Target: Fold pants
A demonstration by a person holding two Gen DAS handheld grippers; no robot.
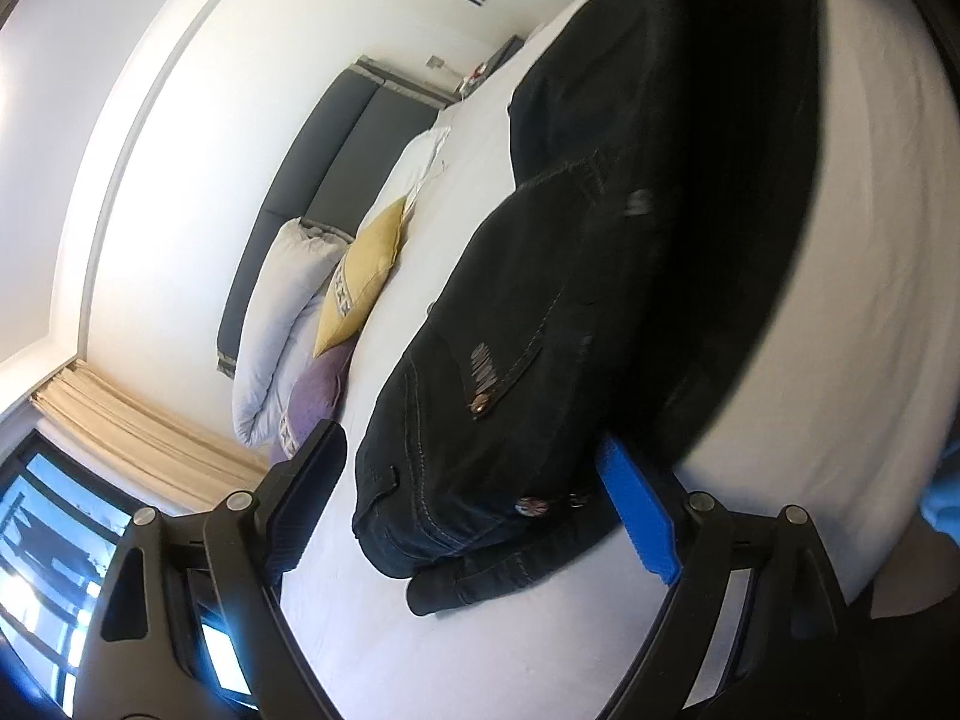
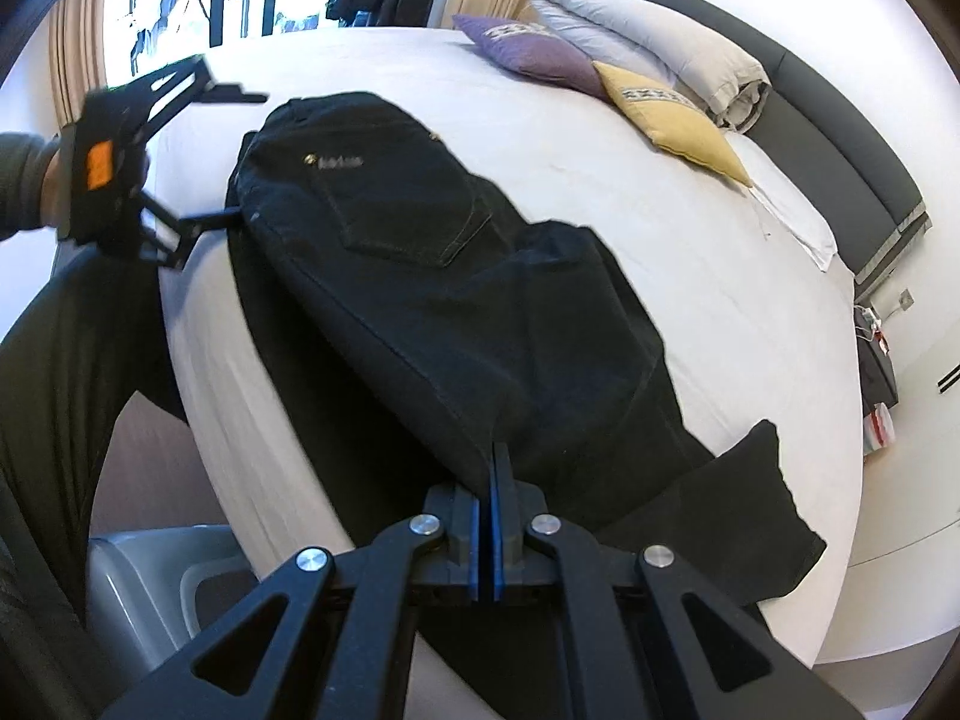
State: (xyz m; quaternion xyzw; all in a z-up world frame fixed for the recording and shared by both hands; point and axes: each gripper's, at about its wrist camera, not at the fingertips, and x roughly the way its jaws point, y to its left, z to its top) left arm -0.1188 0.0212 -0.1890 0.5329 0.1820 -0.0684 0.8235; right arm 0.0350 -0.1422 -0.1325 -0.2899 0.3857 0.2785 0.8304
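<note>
The left gripper (image 1: 474, 498) is held with jaws spread wide, nothing clamped between them. In the right wrist view it (image 2: 234, 156) is seen far left, gripped by a gloved hand (image 2: 66, 180) with a dark sleeve. The right gripper (image 2: 493, 462) is pressed closed, black cloth pinched between its blue pads (image 2: 495, 516).

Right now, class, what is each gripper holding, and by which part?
The right gripper pinches the black pants at a folded leg edge. The left gripper holds nothing, its jaws open by the waistband.
</note>
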